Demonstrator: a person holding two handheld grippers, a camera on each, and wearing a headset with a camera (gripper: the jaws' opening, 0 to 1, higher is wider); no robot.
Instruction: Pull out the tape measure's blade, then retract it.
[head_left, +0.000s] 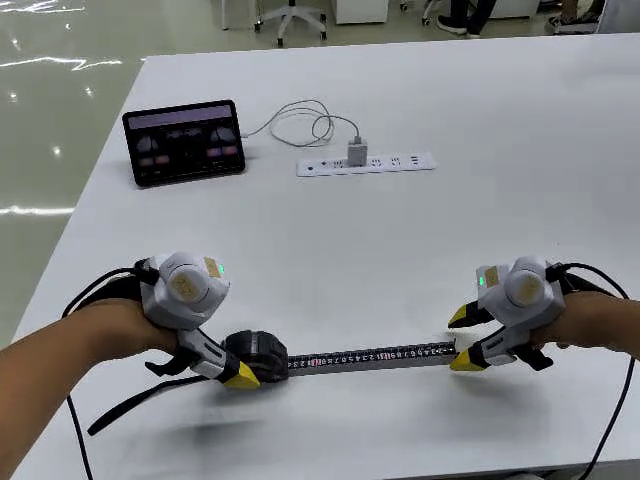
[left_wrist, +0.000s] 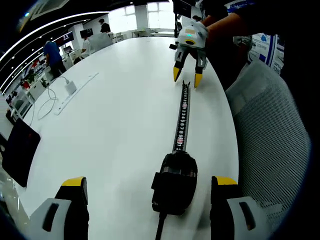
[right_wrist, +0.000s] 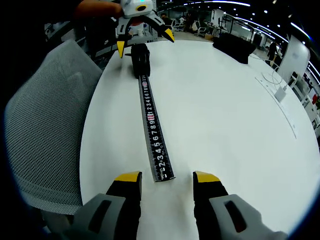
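at the near edge of the white worktop (head_left: 400, 250), the black tape measure case (head_left: 256, 352) sits between the wide-apart left tongs (left_wrist: 149, 182), a gap on each side. its blade (head_left: 370, 355) lies flat, stretched across to the right tongs (right_wrist: 167, 176), also apart, astride its tip. farther back stand a tablet (head_left: 184, 141) and a power strip (head_left: 366, 163).

White-grey housings, 2 yellow-tipped jaws, black cables — left hand-held gripper (head_left: 243, 368) and right hand-held gripper (head_left: 462, 339) alike.
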